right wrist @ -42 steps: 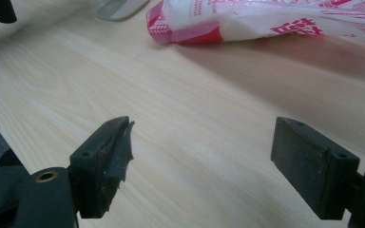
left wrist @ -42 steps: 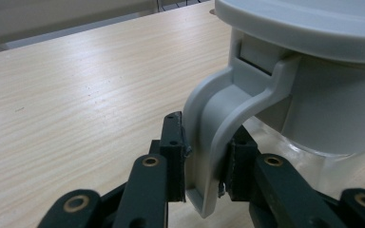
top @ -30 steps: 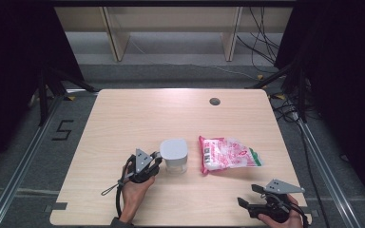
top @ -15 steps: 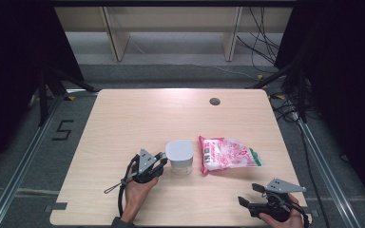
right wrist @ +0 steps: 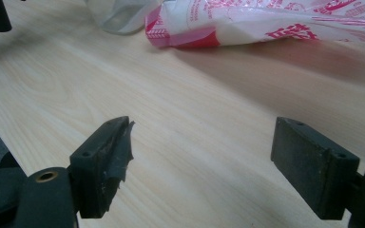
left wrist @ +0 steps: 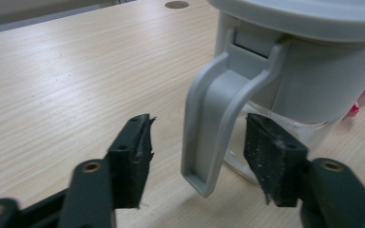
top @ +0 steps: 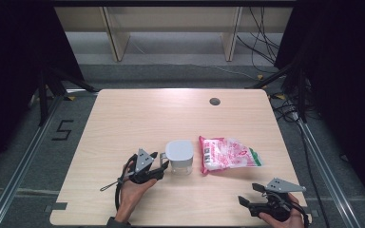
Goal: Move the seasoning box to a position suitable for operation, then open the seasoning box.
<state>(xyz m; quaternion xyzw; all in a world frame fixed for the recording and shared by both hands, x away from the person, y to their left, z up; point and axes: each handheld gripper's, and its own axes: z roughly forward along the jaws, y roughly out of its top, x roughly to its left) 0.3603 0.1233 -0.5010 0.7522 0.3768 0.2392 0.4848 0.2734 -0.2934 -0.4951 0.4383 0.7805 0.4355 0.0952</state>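
A clear jug [top: 179,156] with a grey lid stands on the table at centre front, its grey handle [left wrist: 214,123] turned to my left gripper [top: 161,164]. That gripper's jaws have just been opening. They now stand on either side of the handle with a gap on each side, so my left gripper [left wrist: 200,137] is open. A pink and white plastic bag [top: 228,154] lies flat just right of the jug. My right gripper [top: 247,194] rests near the front right corner, open with nothing between the jaws. In the right gripper view [right wrist: 202,142] the bag [right wrist: 266,19] lies ahead.
The light wooden table [top: 171,114] has a dark cable hole [top: 214,101] at the back right. Its front edge runs close behind both hands. A cable [top: 111,185] trails from the left gripper. Shelving and cables lie on the floor beyond the table.
The left gripper and the jug shifted slightly right toward the bag, then stopped. Its jaws now stand apart around the handle. The right gripper has not moved.
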